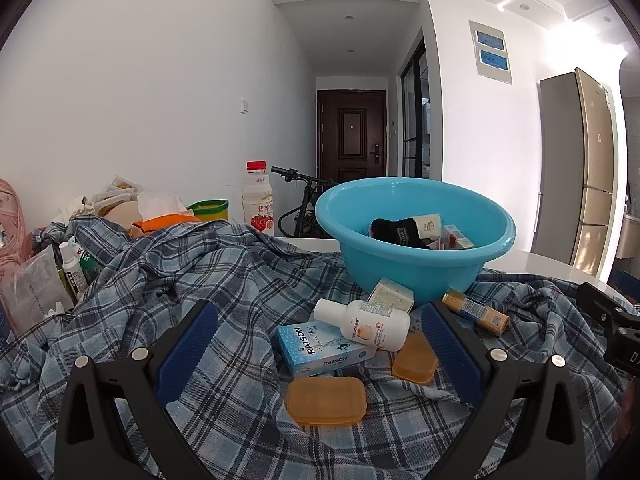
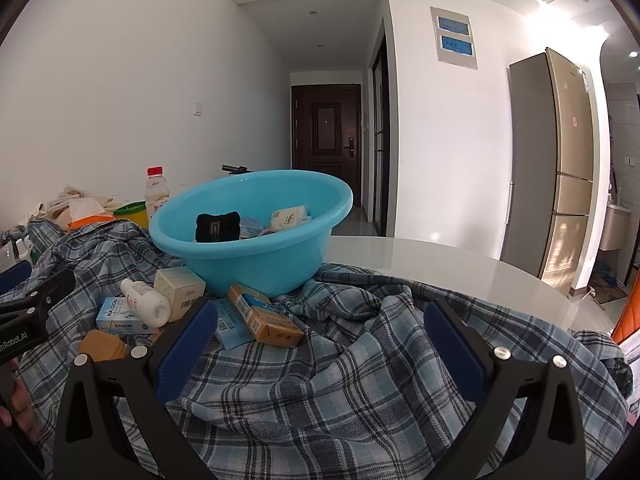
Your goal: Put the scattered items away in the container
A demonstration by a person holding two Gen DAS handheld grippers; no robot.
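Both grippers, left and right, stand wide open, holding nothing. Between the left's pads lie a white bottle, a Raison box and two amber soap cases. Beyond, the blue basin holds a black pouch and small boxes, resting on a plaid cloth over a white table.

A light blue box lying on the plaid cloth reads "RAISON" on its top and again on its side. The white bottle leaning over it carries the same word, small. The other hand-held gripper, seen from the right wrist, shows "nRobot.AI".
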